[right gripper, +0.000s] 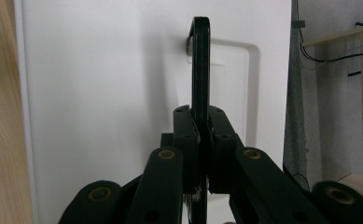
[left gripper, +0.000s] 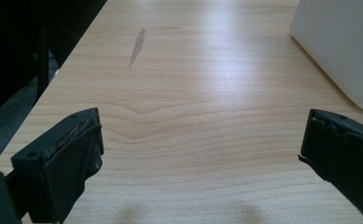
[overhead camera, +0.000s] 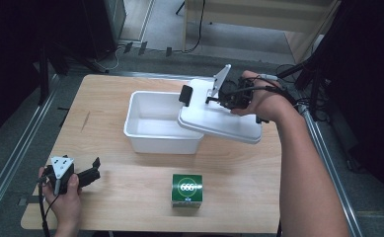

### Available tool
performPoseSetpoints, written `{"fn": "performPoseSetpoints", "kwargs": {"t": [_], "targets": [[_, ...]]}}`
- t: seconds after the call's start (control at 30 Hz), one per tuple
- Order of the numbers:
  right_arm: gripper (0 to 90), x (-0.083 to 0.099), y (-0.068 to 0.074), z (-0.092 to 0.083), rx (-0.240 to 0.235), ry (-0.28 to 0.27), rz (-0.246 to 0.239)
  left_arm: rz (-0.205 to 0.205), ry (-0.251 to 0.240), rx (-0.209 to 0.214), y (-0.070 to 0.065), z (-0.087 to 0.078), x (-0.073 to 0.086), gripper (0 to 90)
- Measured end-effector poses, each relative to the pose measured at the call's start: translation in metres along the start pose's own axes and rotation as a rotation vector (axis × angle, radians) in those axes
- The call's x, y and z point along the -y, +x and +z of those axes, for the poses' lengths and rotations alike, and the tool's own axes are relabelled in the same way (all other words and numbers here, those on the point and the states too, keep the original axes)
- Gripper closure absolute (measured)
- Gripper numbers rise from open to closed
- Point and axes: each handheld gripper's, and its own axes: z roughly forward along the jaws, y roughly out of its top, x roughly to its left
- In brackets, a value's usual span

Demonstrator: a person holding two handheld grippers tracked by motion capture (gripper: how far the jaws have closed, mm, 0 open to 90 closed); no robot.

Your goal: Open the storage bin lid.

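A white plastic bin (overhead camera: 162, 143) stands open at the middle of the wooden table (overhead camera: 130, 197). Its white lid (overhead camera: 219, 121) lies tilted over the bin's right rim and reaches out to the right of the bin. My right gripper (overhead camera: 210, 98) is shut on the lid's thin black handle (overhead camera: 185, 95). In the right gripper view the jaws pinch that handle (right gripper: 200, 60) edge-on at my right gripper (right gripper: 201, 116), above the white lid (right gripper: 100, 93). My left gripper (overhead camera: 93, 173) rests low at the table's front left, open (left gripper: 200, 140), with bare wood between its jaws.
A green box (overhead camera: 187, 190) with a white round mark stands near the front edge, in front of the bin. A corner of the bin (left gripper: 342, 46) shows at the upper right of the left gripper view. Dark floor and cables surround the table.
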Motion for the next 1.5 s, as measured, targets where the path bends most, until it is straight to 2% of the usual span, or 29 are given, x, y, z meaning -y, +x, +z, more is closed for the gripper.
{"fn": "performPoseSetpoints", "kwargs": {"t": [0.3, 0.97, 1.27, 1.5], "targets": [[85.1, 0.028, 0.001, -0.002, 0.014, -0.004, 0.046, -0.003, 0.000, 0.002, 0.000, 0.000, 0.000, 0.0], [85.2, 0.092, 0.010, -0.003, 0.024, 0.036, 0.129, -0.004, 0.003, 0.002, 0.000, 0.000, 0.000, 0.0], [85.2, 0.107, 0.017, 0.012, 0.009, 0.044, 0.149, -0.003, 0.003, 0.002, 0.000, 0.000, 0.000, 0.0], [85.2, 0.110, 0.024, 0.030, -0.009, 0.060, 0.140, -0.006, 0.003, 0.003, 0.001, 0.000, 0.000, 0.0]]}}
